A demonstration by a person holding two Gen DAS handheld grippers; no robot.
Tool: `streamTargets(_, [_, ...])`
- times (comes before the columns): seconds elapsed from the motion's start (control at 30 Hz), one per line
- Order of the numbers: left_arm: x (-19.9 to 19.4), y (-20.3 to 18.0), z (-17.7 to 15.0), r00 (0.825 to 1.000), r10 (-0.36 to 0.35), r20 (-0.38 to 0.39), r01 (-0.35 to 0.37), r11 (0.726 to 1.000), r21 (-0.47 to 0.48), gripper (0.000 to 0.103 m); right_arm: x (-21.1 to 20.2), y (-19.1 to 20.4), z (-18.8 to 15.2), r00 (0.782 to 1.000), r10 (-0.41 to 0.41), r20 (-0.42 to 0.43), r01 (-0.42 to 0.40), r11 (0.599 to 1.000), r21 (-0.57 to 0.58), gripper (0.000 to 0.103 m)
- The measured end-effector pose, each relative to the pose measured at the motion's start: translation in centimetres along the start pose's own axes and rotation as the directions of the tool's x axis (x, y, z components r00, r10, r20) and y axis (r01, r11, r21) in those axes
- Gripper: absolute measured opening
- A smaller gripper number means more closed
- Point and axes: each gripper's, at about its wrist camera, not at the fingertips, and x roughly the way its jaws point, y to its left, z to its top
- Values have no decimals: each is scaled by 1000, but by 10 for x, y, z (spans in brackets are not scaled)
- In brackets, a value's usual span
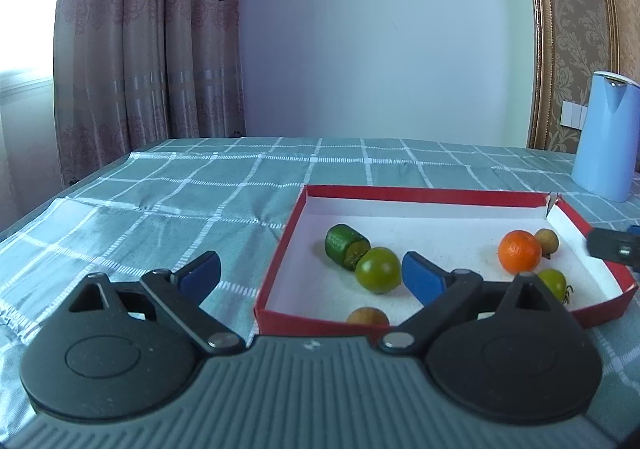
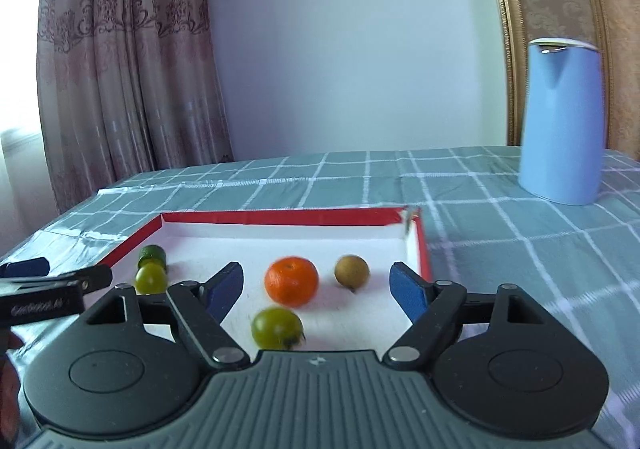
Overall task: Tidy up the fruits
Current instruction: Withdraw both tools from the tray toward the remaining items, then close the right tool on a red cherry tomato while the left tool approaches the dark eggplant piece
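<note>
A shallow red box (image 1: 280, 245) with a white inside lies on the checked tablecloth; it also shows in the right wrist view (image 2: 280, 217). In it lie an orange (image 1: 519, 251) (image 2: 291, 281), a cut green lime (image 1: 346, 251) (image 2: 152, 255), two green round fruits (image 1: 378, 269) (image 1: 554, 283) (image 2: 277, 327) (image 2: 150, 277) and two small brown fruits (image 1: 548, 240) (image 1: 367, 316) (image 2: 351, 269). My left gripper (image 1: 310, 277) is open and empty over the box's near left corner. My right gripper (image 2: 316, 289) is open and empty, with the orange between its fingers' line.
A light blue jug (image 1: 604, 137) (image 2: 560, 121) stands on the table behind and right of the box. Curtains and a wall lie behind the table. The right gripper's finger shows at the left view's right edge (image 1: 612, 245); the left gripper shows at the right view's left edge (image 2: 44, 289).
</note>
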Motion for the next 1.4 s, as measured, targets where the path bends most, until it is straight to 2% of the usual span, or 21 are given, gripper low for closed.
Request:
streamTargets(0.17, [-5,1,-5,1000,0,-1,0,1000,12,98,-26,-1,-14,1000,-19,19,20,999,-30,81])
streamTargets(0.33, [-7,5,-8,1000,-1,-10,1,1000,-6,100,-24,-1,-31,994,28,-107,-32,999,-33,81])
streamTargets(0.4, [-7,6,-8,1000,0,-18,0,1000,-10,100,-25,-5,-33,991,66,-116,-66,998,11,81])
streamTargets(0.47, [-6,6,-8,1000,3,-25,-3,1000,-9,101,-23,-4,-34,990,62,-127,-61,998,10,81])
streamTargets(0.83, [-4,5,-9,999,-3,-45,3,1000,0,101,-8,28,-36,979,57,-198,-81,990,-116,80])
streamTargets(0.97, [-3,4,-10,999,-11,-52,12,1000,4,101,0,39,-36,974,48,-221,-81,986,-143,67])
streamTargets(1.17, [-1,4,-10,998,-17,-60,17,1000,7,103,8,34,-37,963,40,-265,-71,991,-111,57])
streamTargets(1.27, [-1,4,-10,998,-16,-60,17,1000,9,103,7,35,-38,965,23,-260,-56,991,-121,53])
streamTargets(1.4, [-1,4,-10,998,-16,-60,16,1000,9,103,6,32,-36,968,24,-251,-53,993,-110,36])
